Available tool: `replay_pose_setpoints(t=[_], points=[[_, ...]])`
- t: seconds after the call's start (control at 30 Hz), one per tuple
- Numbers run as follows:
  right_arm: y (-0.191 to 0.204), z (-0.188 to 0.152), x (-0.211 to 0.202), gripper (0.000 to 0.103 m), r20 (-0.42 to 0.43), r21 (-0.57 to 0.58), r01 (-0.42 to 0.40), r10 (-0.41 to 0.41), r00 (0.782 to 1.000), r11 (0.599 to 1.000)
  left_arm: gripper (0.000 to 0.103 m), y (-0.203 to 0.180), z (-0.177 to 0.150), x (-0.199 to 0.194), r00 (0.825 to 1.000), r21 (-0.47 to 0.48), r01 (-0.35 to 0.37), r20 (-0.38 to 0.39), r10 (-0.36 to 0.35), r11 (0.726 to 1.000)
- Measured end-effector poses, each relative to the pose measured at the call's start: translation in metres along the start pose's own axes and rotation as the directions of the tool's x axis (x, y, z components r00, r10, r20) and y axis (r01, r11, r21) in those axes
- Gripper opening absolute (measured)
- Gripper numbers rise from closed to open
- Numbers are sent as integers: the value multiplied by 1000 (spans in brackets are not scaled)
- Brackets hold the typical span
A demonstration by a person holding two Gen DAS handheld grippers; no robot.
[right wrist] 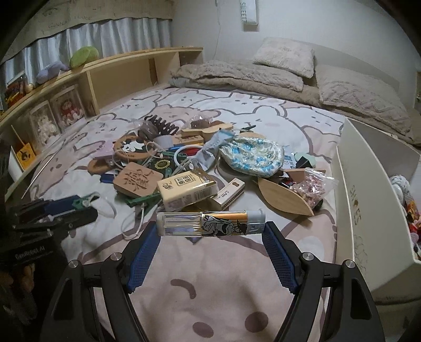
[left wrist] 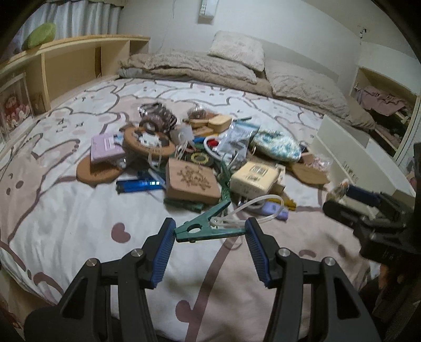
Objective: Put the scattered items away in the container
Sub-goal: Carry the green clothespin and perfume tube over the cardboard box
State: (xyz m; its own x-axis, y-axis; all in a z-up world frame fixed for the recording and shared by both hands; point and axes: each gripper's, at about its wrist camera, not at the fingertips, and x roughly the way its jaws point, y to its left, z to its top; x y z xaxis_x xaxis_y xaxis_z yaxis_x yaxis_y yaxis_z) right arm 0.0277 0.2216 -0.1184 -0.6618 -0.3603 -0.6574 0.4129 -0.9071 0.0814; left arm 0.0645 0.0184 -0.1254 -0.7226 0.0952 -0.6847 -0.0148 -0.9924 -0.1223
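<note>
While both grippers hang above the bed [left wrist: 65, 210], each carries 1 item clear of the pile.

Item 1: green clip [left wrist: 208, 226], pinched by its 2 handle ends between the pads of the left gripper [left wrist: 210, 231]. Judged light, stiff plastic and sprung; a white cord loop [left wrist: 252, 207] trails from it toward the pile and may drag. Best taken across the handles, as here.

Item 2: lighter [right wrist: 208, 223], clear-bodied with a printed cartoon sleeve and grey cap, pinched end to end between the pads of the right gripper [right wrist: 210, 231]. Judged light, rigid, smooth and liable to swivel in a lengthwise hold; a hold across the middle would sit firmer.

Container: white box [right wrist: 352, 200], right of the right gripper, front lettered in gold, apparently "SHOES". A few things already lie inside.

Remaining pile [right wrist: 189, 168], ahead of both grippers. Other writing: "GenRobot AI" on the left gripper's body; "SWEET" on a wall sign [right wrist: 248, 11].
</note>
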Motion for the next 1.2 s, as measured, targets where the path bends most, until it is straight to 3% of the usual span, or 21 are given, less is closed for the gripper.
replay_pose_setpoints(t=[0.33,0.6,1.2], points=[[5,7,-40,79,87,8,7,-8,996,1000,54,-11,22,-31,995,42,4,97,-8,999],[1,24,-75,80,174,-7,70,-68,982,998,54,-33,43,-46,986,88,60,151,-73,994],[-78,52,-137,80,252,62,231,-239,938,971,54,-108,94,-65,950,168,186,222,-221,968]])
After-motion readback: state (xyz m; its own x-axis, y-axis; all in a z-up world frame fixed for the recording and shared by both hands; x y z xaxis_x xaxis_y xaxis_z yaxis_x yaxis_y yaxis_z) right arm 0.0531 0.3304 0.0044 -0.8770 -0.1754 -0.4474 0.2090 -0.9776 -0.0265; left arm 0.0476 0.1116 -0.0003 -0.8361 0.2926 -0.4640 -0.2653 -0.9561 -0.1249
